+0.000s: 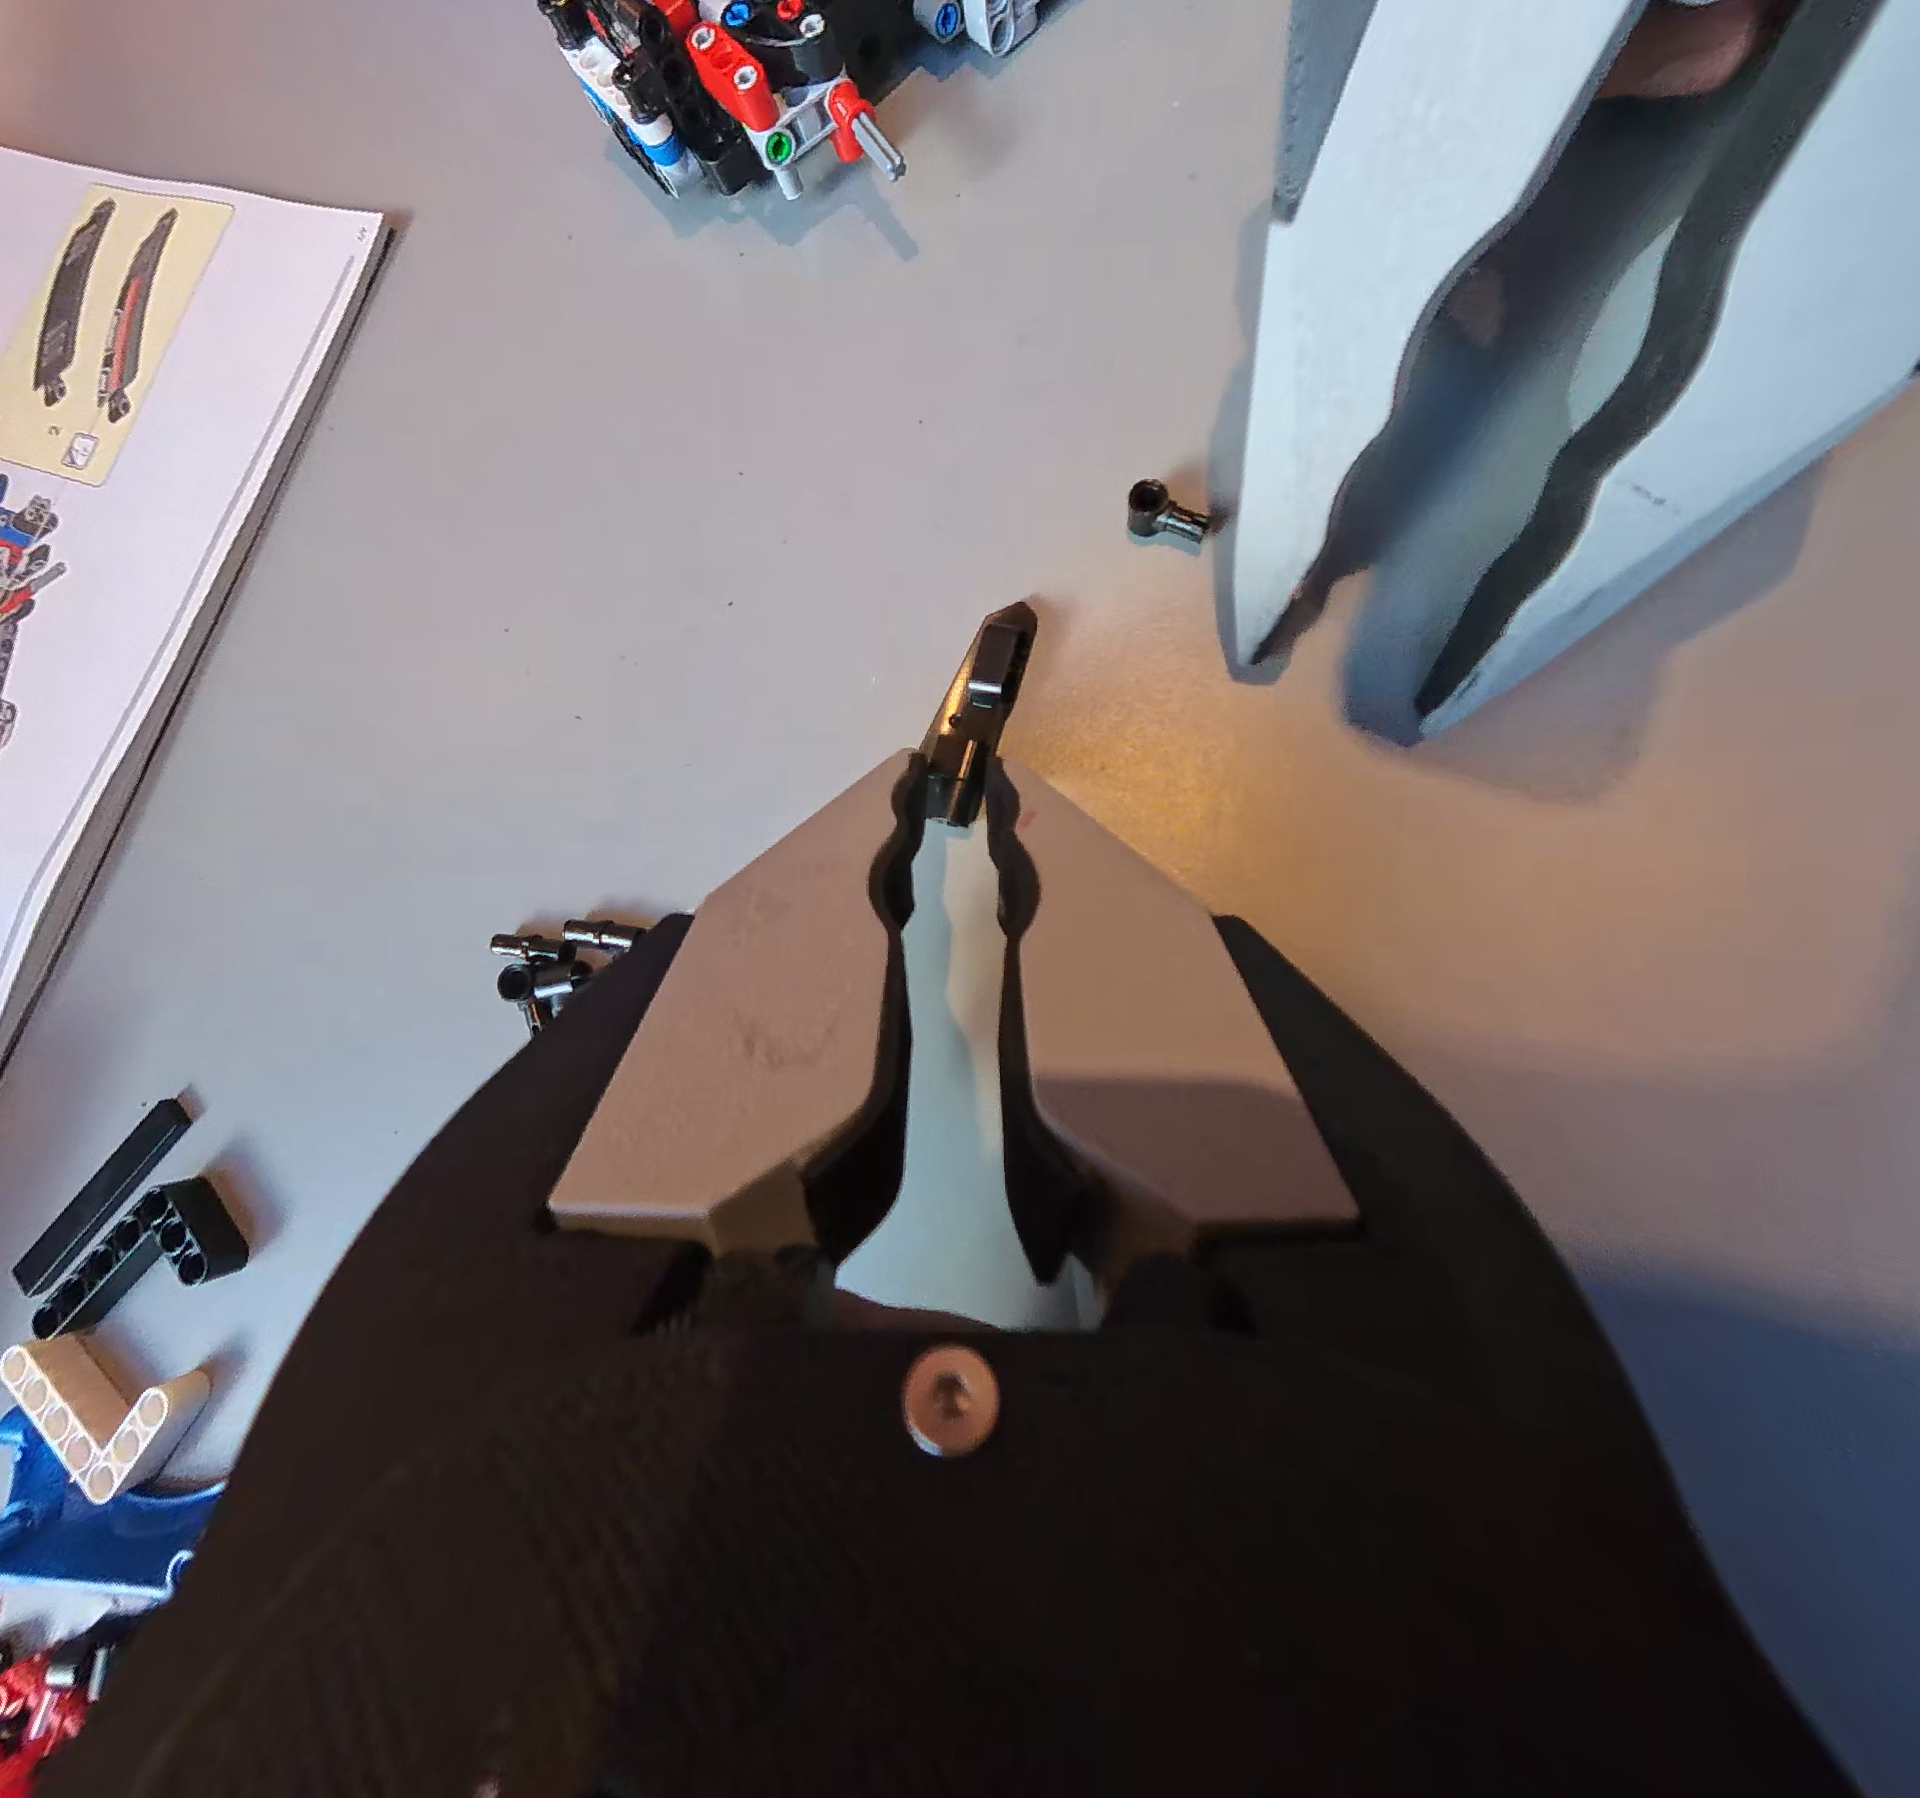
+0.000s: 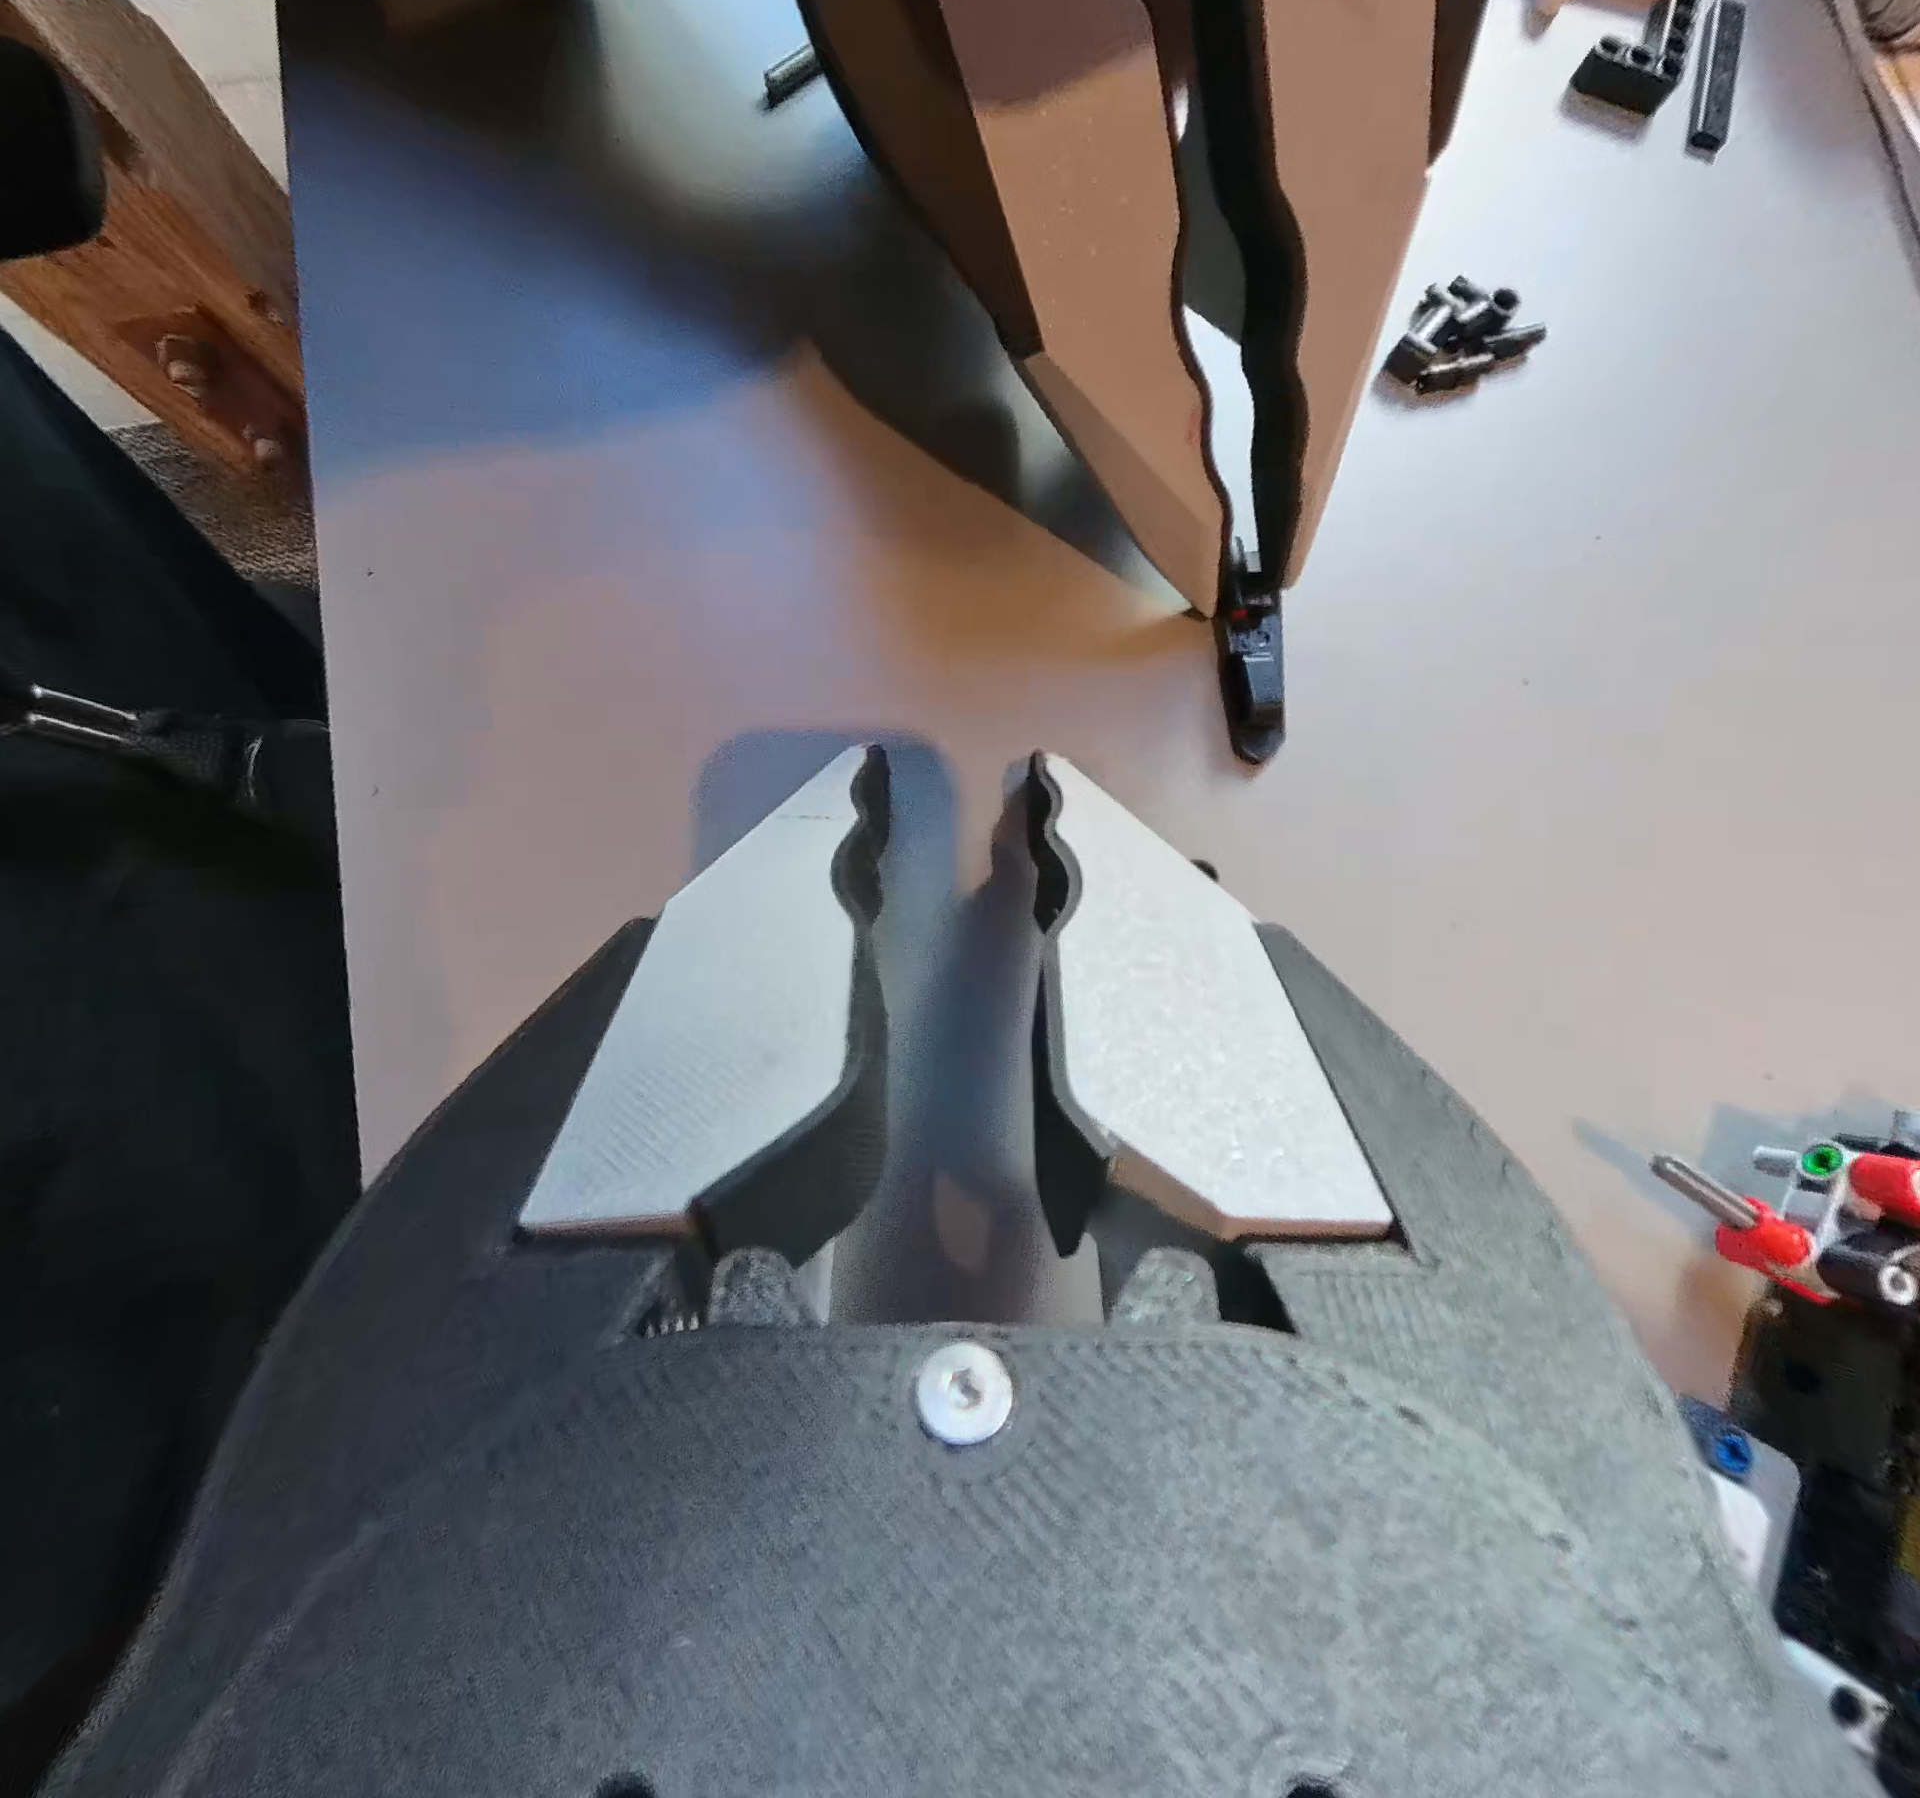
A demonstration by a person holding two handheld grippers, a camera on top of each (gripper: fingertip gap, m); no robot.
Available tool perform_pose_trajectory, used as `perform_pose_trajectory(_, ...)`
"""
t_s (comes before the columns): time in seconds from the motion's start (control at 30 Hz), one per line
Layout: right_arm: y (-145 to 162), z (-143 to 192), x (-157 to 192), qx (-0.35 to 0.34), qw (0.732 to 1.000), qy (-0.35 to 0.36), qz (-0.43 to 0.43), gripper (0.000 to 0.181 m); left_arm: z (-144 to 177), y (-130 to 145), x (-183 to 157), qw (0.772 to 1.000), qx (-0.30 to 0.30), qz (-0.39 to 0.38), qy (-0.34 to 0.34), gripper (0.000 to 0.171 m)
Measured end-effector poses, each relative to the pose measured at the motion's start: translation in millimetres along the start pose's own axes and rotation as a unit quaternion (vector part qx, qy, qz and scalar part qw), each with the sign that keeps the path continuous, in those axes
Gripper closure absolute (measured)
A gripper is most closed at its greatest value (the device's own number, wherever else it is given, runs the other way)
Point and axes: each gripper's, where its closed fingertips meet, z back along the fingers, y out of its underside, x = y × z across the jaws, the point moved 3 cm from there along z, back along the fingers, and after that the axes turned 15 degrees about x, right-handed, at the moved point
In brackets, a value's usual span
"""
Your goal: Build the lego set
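Partly built multicoloured lego model [image 1: 790,13] sits at far side of grey worktop [image 1: 623,501]. Left tool [image 1: 961,787] pinches slim black lego piece [image 1: 982,699], tip apparently touching worktop. Right tool [image 2: 956,766] narrowly parted, holding nothing, near small black connector [image 1: 1164,512].

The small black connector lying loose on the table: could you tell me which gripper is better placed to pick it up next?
Right. The right gripper is open and empty beside the black connector, while the left gripper is shut on a black piece.
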Motion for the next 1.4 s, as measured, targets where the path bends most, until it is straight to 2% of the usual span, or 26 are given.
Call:
perform_pose_trajectory(0.23, 22.2, 22.9, -27.3, 0.000, 0.999, 0.035, -0.018, 0.156, 0.4, 0.2, -0.7, 1.000, 0.002, 0.003, -0.004, 0.163)
perform_pose_trajectory(0.37, 28.1, 22.4, -38.6, 0.010, 0.999, 0.042, -0.010, 0.153, 1.5, 1.8, -1.5, 1.000, 0.005, 0.012, 0.012, 0.163)
perform_pose_trajectory(0.53, 27.2, 11.0, -36.0, 0.027, 0.999, 0.016, -0.004, 0.153, 3.1, 3.9, -2.7, 0.999, 0.008, 0.015, 0.027, 0.160)
perform_pose_trajectory(0.77, 26.7, 13.0, -6.3, 0.015, 0.999, -0.041, 0.002, 0.158, 5.8, 6.6, -5.4, 0.999, 0.015, 0.013, 0.041, 0.155)
perform_pose_trajectory(1.0, 32.0, 25.7, -26.4, 0.003, 1.000, -0.005, -0.016, 0.164, 11.7, 7.3, 1.0, 0.999, 0.007, 0.011, 0.029, 0.150)
perform_pose_trajectory(1.23, 26.8, 12.1, -34.7, 0.022, 0.999, 0.019, 0.029, 0.165, 12.2, 0.8, 4.1, 1.000, -0.013, 0.014, 0.017, 0.150)
perform_pose_trajectory(1.4, 22.4, 9.5, -32.6, 0.022, 0.997, -0.024, 0.064, 0.160, 5.8, 1.0, 1.7, 0.999, -0.008, 0.019, 0.026, 0.148)
